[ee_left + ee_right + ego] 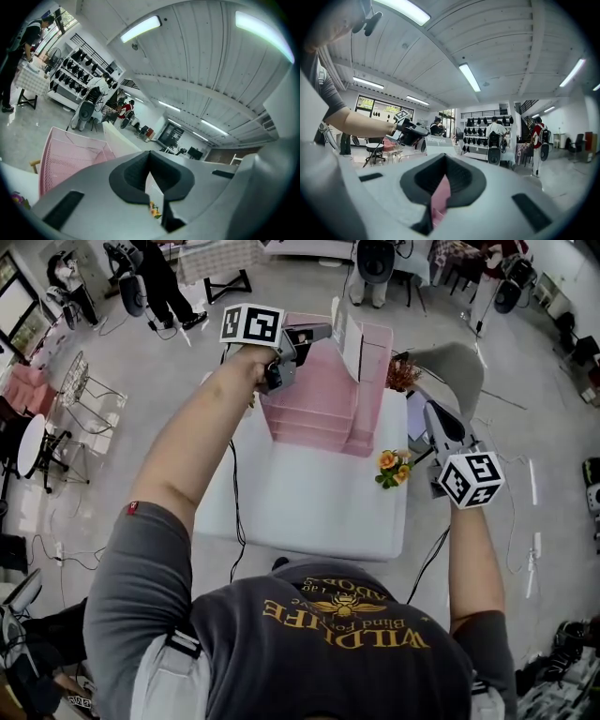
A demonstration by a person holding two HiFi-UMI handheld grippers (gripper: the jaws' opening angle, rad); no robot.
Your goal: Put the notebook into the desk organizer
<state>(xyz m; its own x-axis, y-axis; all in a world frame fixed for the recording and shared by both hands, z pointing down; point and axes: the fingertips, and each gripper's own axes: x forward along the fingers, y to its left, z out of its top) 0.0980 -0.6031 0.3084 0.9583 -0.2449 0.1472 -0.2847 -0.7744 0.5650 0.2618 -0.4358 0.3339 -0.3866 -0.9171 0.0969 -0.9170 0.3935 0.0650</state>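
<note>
A white notebook (349, 338) stands upright over the tall back section of the pink mesh desk organizer (319, 399). My left gripper (328, 331) reaches in from the left and is shut on the notebook's near edge. In the left gripper view the notebook (119, 136) runs as a white panel from the jaws over the pink mesh (70, 154). In the right gripper view the left gripper (425, 133) meets the notebook (441, 142) at its left edge. My right gripper (429, 411) hovers at the table's right side, shut and empty.
The organizer sits at the back of a white table (300, 502). A small bunch of orange flowers (394, 468) lies at the table's right edge. A grey chair (450, 367) stands behind on the right. A black cable (234, 484) hangs off the left edge. People stand far back.
</note>
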